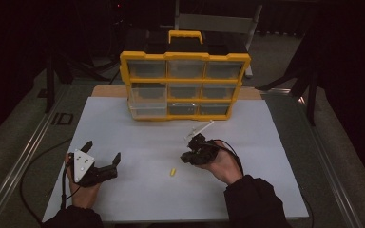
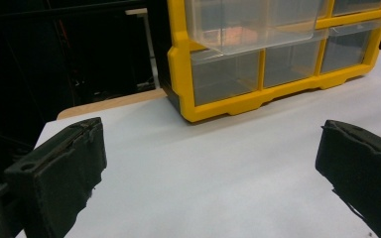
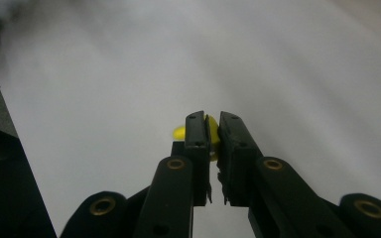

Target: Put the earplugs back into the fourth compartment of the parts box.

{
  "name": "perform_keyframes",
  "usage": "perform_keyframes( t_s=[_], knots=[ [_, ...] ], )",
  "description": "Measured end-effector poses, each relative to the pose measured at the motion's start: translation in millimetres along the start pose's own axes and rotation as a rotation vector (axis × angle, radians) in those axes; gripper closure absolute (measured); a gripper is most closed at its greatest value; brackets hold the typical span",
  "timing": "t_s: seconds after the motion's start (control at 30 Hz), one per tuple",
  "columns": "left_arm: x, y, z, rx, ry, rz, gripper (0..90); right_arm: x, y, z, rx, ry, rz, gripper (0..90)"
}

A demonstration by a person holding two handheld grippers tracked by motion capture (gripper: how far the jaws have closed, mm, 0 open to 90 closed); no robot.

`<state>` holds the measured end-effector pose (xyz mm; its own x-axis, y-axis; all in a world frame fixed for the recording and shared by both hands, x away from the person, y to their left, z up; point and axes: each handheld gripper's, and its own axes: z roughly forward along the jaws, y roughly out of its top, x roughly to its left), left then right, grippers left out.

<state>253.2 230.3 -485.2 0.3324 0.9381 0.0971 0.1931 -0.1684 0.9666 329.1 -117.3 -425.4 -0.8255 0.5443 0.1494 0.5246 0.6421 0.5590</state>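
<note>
Yellow shows in the narrow slit between the jaws of the right tool (image 3: 211, 121), which are nearly closed. In the right gripper view they pinch a small yellow piece (image 3: 209, 130) at their very tips, and a bit of it pokes out past one jaw. In the high view this tool (image 1: 186, 156) sits in the person's right hand (image 1: 225, 166), raised a little above the white worktop (image 1: 266, 142) and right of its middle.

A second yellow piece (image 1: 172, 172) lies bare on the worktop near that tool, on its left and clear of it.

Farther left, the left tool (image 1: 103, 151) rests low at the near left of the worktop. Its jaws stand wide apart, with bare white surface between them (image 2: 211, 163).

At the far edge stands a yellow-framed organiser (image 1: 185, 56) with clear drawers and a handle on top. One drawer (image 2: 248, 29) in its left column is pulled partly out.
</note>
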Motion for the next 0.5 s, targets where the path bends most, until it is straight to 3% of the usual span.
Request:
perform_keyframes(
  t_s=[0.5],
  knots=[
    [0.1, -0.1, 0.4, 0.004, 0.003, 0.000, 0.4, 3.3, 16.8, -12.5, -0.020, -0.008, -0.023, 83.4]
  ],
)
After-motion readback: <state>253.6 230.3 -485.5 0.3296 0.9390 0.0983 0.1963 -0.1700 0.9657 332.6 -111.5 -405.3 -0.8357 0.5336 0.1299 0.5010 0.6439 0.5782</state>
